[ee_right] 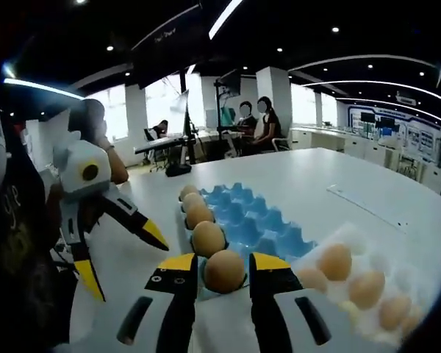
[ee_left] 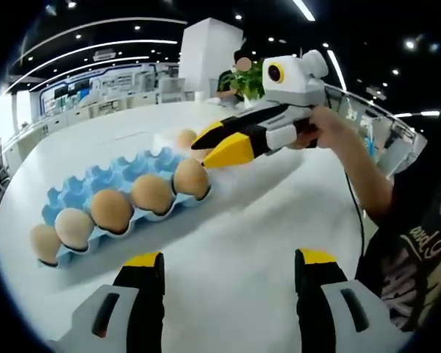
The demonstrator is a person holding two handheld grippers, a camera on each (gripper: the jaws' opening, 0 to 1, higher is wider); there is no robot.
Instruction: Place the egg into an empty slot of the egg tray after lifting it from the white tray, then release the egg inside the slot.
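Observation:
The blue egg tray [ee_left: 103, 176] [ee_right: 257, 220] lies on the white table, its near row holding several brown eggs. My right gripper [ee_right: 224, 266] [ee_left: 214, 147] is open, a jaw on each side of the end egg [ee_right: 224, 271] [ee_left: 191, 176]. That egg rests in the tray's end slot, just in front of the tips. The white tray [ee_right: 331, 237] with several more eggs [ee_right: 367, 288] sits to the right of the blue one. My left gripper [ee_left: 228, 259] [ee_right: 125, 261] hovers open over bare table, nothing between its jaws.
A person's hand [ee_left: 331, 125] and arm hold the right gripper. The round white table [ee_left: 235, 220] stretches wide around both trays. Far behind are desks, a plant [ee_left: 246, 77] and seated people [ee_right: 253, 121].

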